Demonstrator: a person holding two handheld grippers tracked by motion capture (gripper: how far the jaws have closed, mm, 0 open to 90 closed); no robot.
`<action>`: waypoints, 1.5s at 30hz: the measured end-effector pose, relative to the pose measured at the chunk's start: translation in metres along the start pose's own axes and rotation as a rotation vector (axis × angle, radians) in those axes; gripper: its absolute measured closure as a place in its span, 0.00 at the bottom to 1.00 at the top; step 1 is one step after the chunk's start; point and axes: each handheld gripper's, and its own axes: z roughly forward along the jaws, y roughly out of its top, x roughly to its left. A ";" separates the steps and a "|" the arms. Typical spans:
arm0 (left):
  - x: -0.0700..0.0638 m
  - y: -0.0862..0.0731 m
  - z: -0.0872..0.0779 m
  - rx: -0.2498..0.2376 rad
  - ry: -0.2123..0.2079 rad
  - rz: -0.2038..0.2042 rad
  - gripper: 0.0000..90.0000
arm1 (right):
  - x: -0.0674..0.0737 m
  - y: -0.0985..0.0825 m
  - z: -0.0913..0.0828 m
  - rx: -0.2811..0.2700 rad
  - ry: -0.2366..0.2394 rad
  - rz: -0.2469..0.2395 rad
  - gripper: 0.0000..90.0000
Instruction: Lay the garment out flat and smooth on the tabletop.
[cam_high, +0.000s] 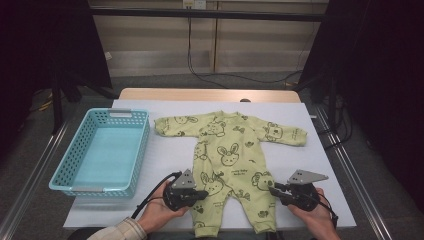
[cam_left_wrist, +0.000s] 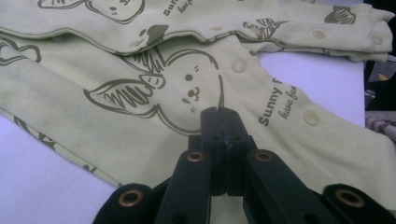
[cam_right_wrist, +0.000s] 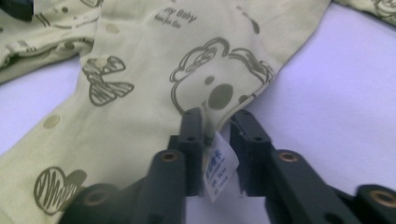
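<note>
The romper (cam_high: 227, 160) lies flat on the sheet (cam_high: 310, 165) in front of me, with the basket (cam_high: 102, 150) just left of it. My left gripper (cam_high: 202, 194) sits on its left leg, my right gripper (cam_high: 274, 189) at the right leg's outer edge, where a tag (cam_right_wrist: 218, 165) hangs between the jaws.

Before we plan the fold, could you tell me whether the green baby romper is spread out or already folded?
Spread out: the romper lies flat on the white table cover, sleeves out to both sides, legs apart.
</note>
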 end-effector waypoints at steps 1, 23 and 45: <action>0.001 0.001 -0.002 0.010 -0.004 0.001 0.99 | 0.000 0.000 0.000 -0.005 -0.009 0.007 0.71; 0.021 0.005 -0.030 -0.198 0.233 -0.103 0.37 | 0.013 0.019 0.004 -0.190 -0.026 0.078 0.18; 0.036 -0.006 -0.065 -0.287 0.316 -0.116 0.08 | 0.028 0.020 0.004 -0.278 -0.065 0.142 0.05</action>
